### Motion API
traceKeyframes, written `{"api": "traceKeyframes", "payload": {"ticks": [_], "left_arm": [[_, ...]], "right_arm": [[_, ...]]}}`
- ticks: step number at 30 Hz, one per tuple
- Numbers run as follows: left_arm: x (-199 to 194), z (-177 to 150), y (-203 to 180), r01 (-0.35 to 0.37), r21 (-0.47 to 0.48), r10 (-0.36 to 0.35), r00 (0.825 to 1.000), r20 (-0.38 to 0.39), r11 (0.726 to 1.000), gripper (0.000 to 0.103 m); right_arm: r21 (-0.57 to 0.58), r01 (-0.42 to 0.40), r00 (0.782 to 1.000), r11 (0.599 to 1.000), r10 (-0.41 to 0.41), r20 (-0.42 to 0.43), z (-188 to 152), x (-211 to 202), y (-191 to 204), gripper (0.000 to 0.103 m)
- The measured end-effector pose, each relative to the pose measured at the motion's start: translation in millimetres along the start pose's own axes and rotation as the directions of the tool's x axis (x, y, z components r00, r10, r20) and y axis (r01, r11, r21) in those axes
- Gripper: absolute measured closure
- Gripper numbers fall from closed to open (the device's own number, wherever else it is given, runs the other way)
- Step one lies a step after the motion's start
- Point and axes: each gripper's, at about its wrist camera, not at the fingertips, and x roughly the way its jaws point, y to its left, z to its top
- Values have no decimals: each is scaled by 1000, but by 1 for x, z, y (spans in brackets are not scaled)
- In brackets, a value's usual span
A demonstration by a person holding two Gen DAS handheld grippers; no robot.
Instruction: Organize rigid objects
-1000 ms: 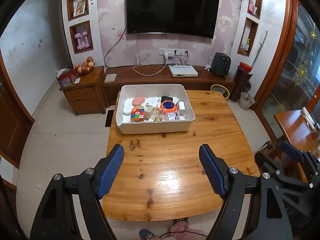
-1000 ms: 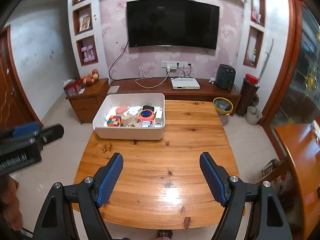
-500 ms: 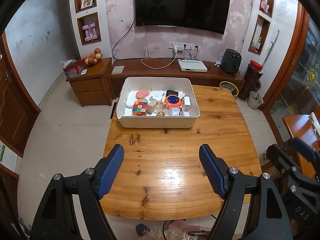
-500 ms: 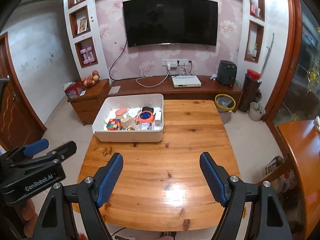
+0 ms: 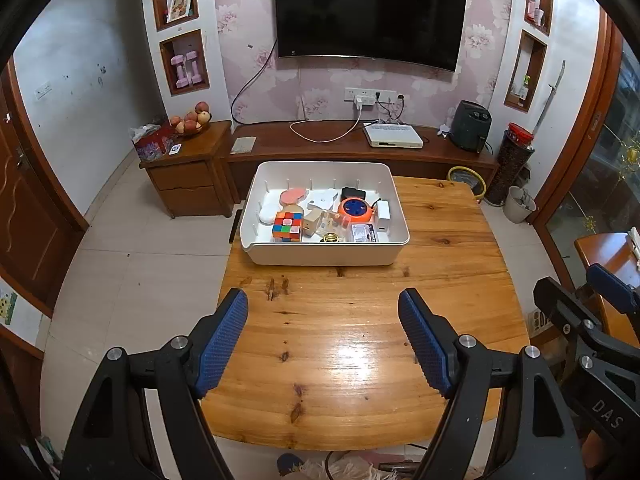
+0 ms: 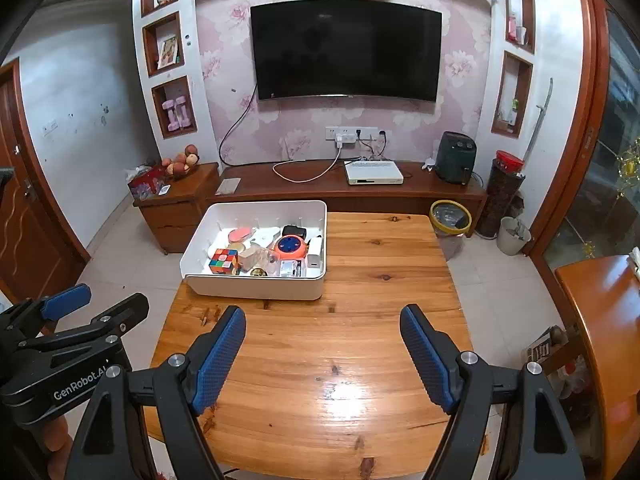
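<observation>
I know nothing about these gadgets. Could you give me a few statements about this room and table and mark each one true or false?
1. Both hand-held grippers, left and right, are open and hold nothing. True.
2. The colourful puzzle cube lies on the bare wooden table. False: it sits inside the white bin.
3. The orange round reel is in the bin. True.
4. The television shows a programme. False: its screen is dark.
</observation>
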Motion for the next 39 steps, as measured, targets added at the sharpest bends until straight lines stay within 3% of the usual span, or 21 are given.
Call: {"api": "traceKeyframes", "payload": {"ticks": [39], "left_arm": [[25, 4, -10, -5, 40, 8, 997, -74, 999, 23]], "right_arm": [[51, 1, 998, 999, 3, -66, 3, 26, -7, 23]]}}
